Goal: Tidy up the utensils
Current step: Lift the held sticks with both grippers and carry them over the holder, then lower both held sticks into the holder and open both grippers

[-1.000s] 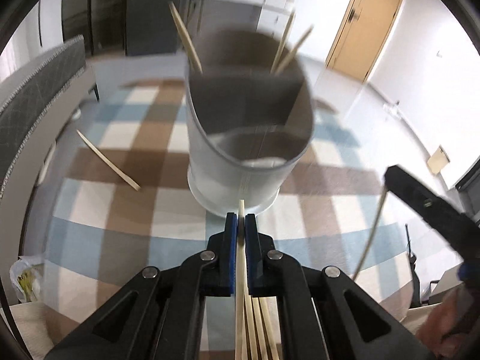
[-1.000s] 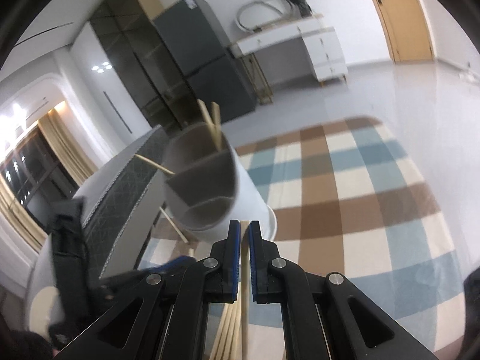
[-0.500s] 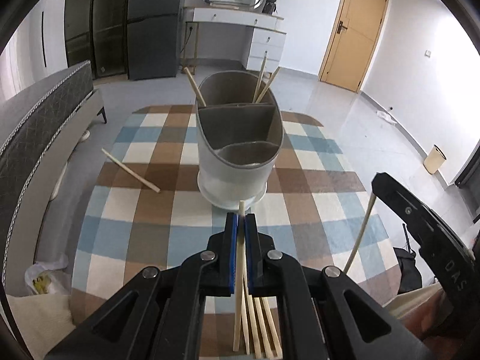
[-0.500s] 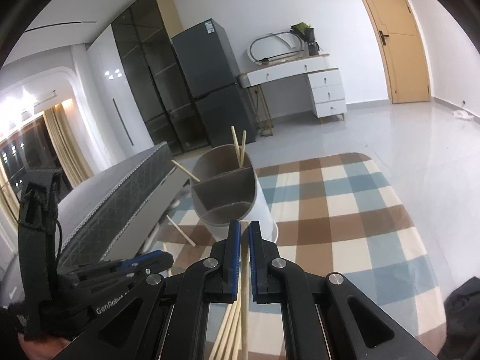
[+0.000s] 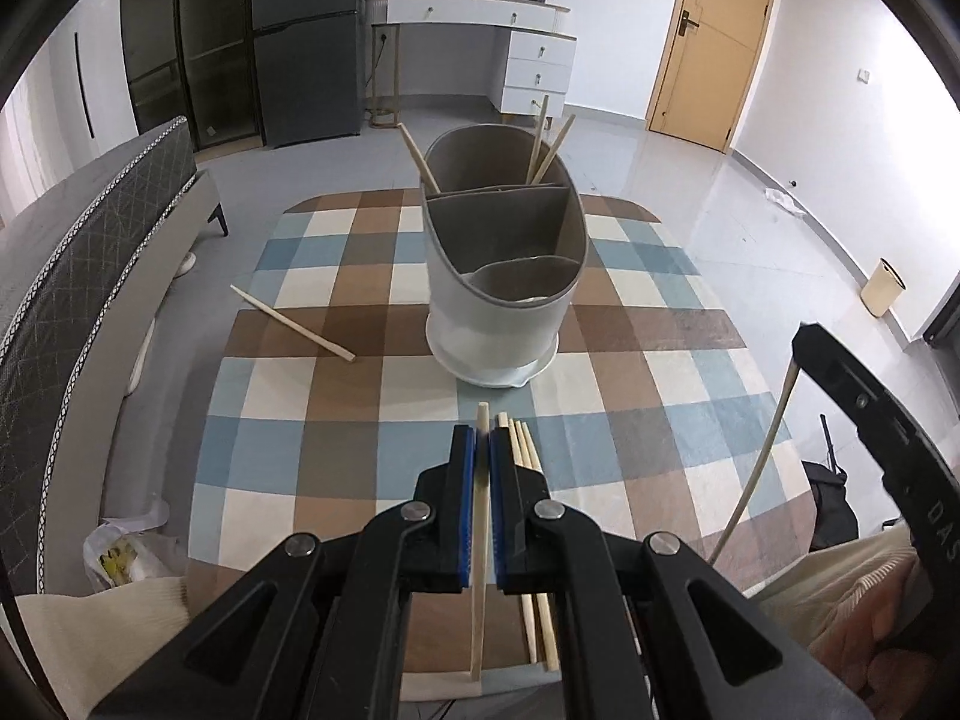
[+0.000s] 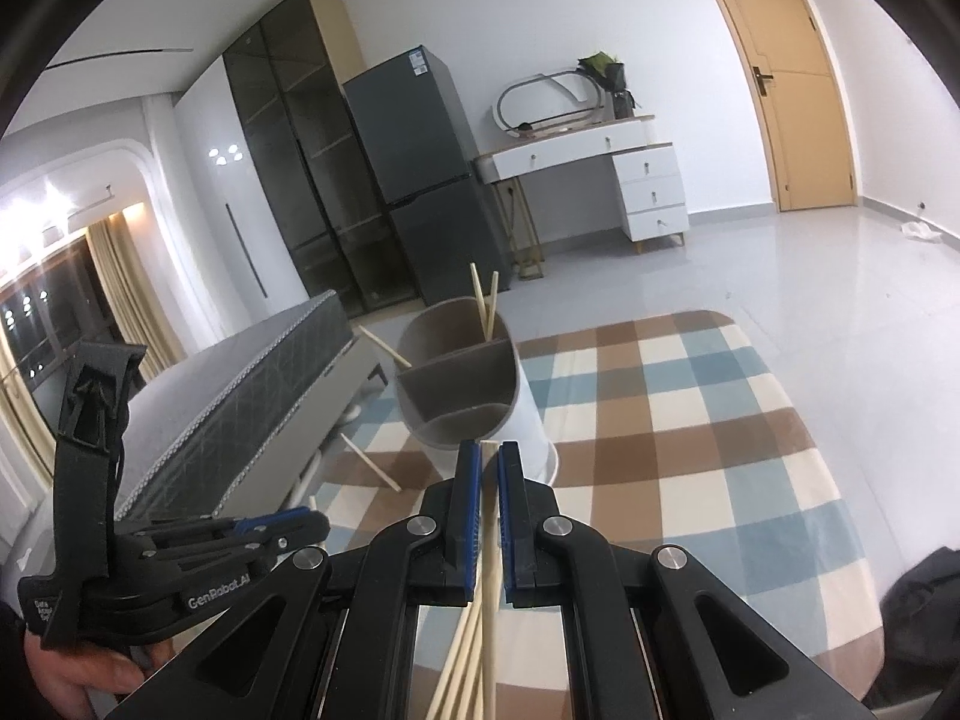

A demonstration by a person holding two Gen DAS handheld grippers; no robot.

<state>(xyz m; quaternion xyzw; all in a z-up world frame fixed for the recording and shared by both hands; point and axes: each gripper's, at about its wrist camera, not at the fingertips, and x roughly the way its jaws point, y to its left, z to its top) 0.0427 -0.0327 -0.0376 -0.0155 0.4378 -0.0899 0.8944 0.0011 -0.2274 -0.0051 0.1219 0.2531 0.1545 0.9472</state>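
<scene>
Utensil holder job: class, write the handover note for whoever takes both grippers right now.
Left gripper: shut on one chopstick.
Right gripper: shut on one chopstick.
Utensil holder stands mid-table on the checked cloth.
Done: three chopsticks already stand in its far compartment.
Left: drop in the two held ones, then the loose chopstick lying left of the holder and the small bunch lying on the cloth under the grippers.
</scene>
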